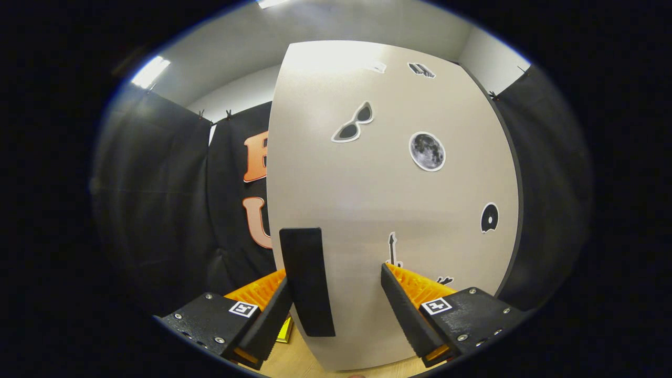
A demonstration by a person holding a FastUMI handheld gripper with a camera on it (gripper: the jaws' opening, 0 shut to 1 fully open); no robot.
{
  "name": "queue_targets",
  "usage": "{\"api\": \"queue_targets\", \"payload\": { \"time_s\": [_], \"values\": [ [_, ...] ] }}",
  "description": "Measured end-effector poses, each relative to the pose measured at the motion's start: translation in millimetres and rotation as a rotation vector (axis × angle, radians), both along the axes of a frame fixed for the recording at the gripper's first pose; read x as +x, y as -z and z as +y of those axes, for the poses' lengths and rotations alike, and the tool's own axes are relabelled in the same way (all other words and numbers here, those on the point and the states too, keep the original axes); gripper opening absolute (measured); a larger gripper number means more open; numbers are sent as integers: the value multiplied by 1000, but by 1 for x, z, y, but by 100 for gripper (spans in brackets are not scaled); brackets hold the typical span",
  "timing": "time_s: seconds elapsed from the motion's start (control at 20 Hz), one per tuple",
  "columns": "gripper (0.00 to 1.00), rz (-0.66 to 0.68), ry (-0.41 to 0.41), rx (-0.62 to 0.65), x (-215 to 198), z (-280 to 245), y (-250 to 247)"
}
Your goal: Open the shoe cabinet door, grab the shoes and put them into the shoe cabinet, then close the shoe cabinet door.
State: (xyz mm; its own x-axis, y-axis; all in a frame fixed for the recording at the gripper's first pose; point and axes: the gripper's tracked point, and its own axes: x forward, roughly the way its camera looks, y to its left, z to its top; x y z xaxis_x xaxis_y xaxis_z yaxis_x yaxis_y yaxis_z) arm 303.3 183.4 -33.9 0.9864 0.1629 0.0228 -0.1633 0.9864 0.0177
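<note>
your shoe cabinet door [388, 210] stands right in front of you, pale and stuck with stickers: sunglasses [354, 124], a moon [427, 151], a disc [489, 217]. its dark handle [307, 281] rises between the fingers, close against the left one; you can't tell whether that finger touches it. your claw [336, 294] is spread wide, pinching nothing. the fingers cut off the door's bottom stickers, a strip of wooden floor [294, 362] shows below, and black cloth [157, 210] hangs behind.

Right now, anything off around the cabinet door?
Nothing stands out. The shoe cabinet door looks intact, its stickers lying flat. The gripper is open, its fingers either side of the black handle, pressing nothing.
</note>
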Motion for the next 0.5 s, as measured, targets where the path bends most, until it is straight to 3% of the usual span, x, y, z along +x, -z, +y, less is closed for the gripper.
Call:
{"api": "queue_targets", "payload": {
  "time_s": [0.5],
  "values": [
    [95,-2,99,-18,14,7,7]
  ]
}}
